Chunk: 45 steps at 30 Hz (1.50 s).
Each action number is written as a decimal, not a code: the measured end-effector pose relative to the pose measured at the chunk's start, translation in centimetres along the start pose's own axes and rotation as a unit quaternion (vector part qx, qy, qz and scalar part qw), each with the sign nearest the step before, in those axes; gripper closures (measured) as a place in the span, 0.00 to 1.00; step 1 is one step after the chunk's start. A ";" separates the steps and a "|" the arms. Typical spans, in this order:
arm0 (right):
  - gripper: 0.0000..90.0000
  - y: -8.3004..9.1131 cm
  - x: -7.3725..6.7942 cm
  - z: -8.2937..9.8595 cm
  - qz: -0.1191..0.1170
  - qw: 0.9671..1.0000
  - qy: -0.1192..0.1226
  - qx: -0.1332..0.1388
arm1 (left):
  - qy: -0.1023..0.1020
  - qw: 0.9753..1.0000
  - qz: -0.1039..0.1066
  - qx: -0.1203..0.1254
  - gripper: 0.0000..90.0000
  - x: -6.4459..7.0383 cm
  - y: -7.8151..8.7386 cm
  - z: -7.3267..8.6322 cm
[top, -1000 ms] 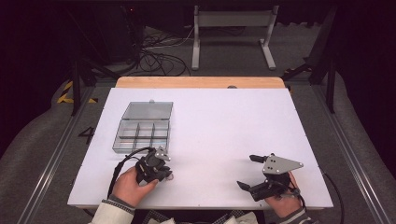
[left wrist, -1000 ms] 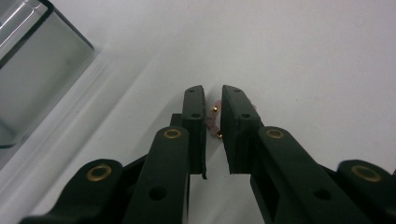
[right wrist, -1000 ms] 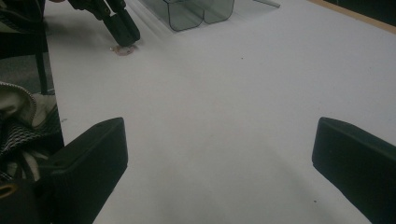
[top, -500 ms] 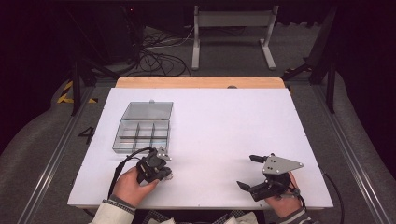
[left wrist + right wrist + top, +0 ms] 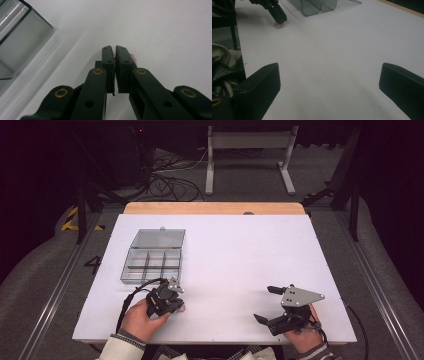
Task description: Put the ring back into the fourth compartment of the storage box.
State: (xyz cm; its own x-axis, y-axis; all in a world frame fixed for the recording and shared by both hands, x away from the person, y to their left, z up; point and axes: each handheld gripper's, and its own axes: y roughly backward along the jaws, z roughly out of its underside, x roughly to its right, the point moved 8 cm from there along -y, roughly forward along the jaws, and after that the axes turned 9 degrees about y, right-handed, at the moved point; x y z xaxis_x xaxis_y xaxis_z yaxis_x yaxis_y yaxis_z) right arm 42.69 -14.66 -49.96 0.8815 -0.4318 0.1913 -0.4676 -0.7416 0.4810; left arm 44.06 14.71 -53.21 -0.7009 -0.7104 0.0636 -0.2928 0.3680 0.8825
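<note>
My left gripper [image 5: 179, 307] rests low on the white table [image 5: 240, 255] near its front left. Its jaws are shut, tips down. A small pinkish piece [image 5: 134, 59] peeks out beside the tips, with a brass glint in the narrow slit between them. In the right gripper view the same piece [image 5: 278, 25] lies on the table under the left gripper [image 5: 280, 18]. My right gripper [image 5: 265, 304] sits at the front right, wide open with nothing between its jaws [image 5: 329, 75]. A clear compartment box [image 5: 152, 259] stands open just behind the left gripper.
The box's lid [image 5: 159, 239] lies flat behind its compartments. A wooden strip [image 5: 215, 208] runs along the table's far edge. Dark floor, cables and a metal stand [image 5: 247, 155] lie beyond. A sleeve [image 5: 222, 62] is at the near left of the right gripper view.
</note>
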 end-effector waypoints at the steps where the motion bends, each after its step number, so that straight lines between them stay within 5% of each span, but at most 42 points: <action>1: 0.04 0.0 0.0 0.0 0.000 1.000 -0.001 0.000 | 0.000 1.000 -0.001 0.003 0.96 0.0 0.2 -0.1; 20: 0.04 -0.1 0.0 0.1 0.000 1.000 -0.002 -0.002 | 0.022 0.995 -0.030 0.091 0.96 -1.3 3.7 -1.0; 45: 0.05 -0.2 0.0 0.2 -0.002 1.000 -0.002 -0.006 | 0.062 0.987 -0.067 0.135 0.96 -4.2 7.6 -1.3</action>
State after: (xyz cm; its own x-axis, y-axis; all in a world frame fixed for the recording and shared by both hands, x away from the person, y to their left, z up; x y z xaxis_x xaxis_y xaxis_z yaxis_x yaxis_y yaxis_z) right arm 42.77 -14.61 -50.20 0.8833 -0.4304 0.1856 -0.4627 -0.7374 0.4920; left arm 45.63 19.71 -46.21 -0.5642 -0.8252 0.0260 -0.5520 0.4004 0.7314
